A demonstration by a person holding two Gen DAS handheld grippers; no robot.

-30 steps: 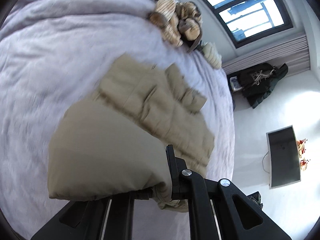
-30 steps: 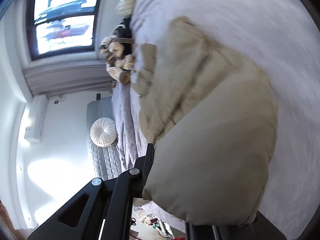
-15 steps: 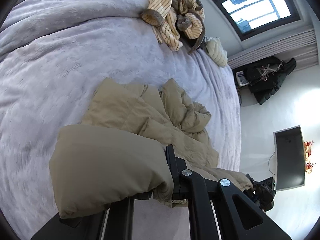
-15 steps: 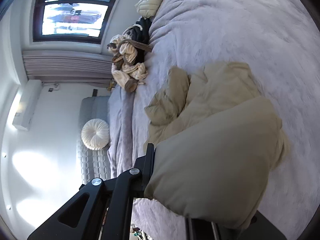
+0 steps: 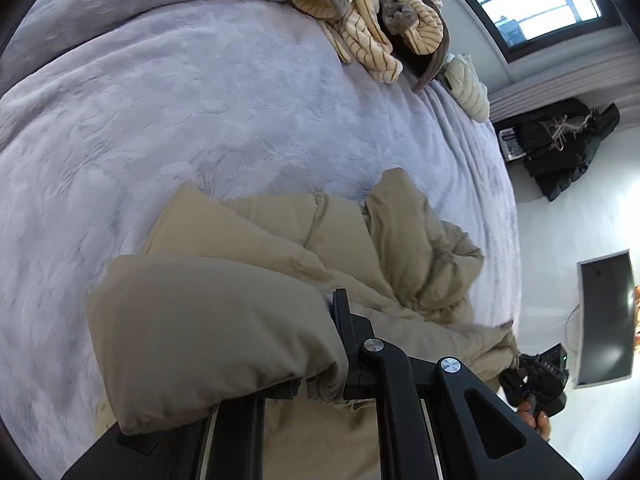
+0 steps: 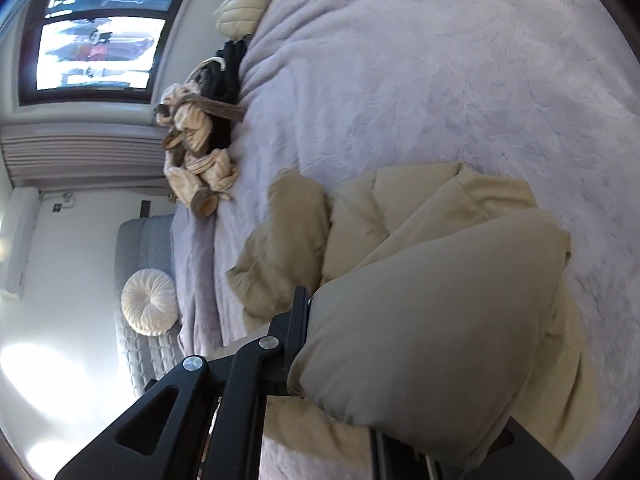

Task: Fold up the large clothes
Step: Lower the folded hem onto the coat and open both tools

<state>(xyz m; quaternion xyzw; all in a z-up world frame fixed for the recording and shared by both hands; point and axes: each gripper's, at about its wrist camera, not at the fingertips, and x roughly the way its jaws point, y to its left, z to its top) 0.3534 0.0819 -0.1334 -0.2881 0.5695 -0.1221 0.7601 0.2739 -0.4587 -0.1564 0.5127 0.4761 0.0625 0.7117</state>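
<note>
A wide bed under a pale lilac blanket [image 5: 208, 112] fills most of both wrist views. On the near part of it lies the beige puffer jacket [image 5: 332, 240], bunched into soft quilted folds, with one padded edge lifted off the blanket and the rest resting crumpled on it. The left gripper [image 5: 320, 376] is clamped narrowly on a thick fold at one end of that lifted edge, the padding bulging over its near finger. The right gripper [image 6: 320, 376] pinches the other end in the same way, jaws almost together with jacket fabric between them, and appears small and dark at the right edge of the left wrist view. Well apart from the jacket, at the far side of the bed, sits a heap of striped cream and brown clothes [image 5: 372, 12], and just beyond it a small cream quilted garment [image 5: 470, 90]. A round white cushion [image 6: 150, 302] rests beside the bed.
</note>
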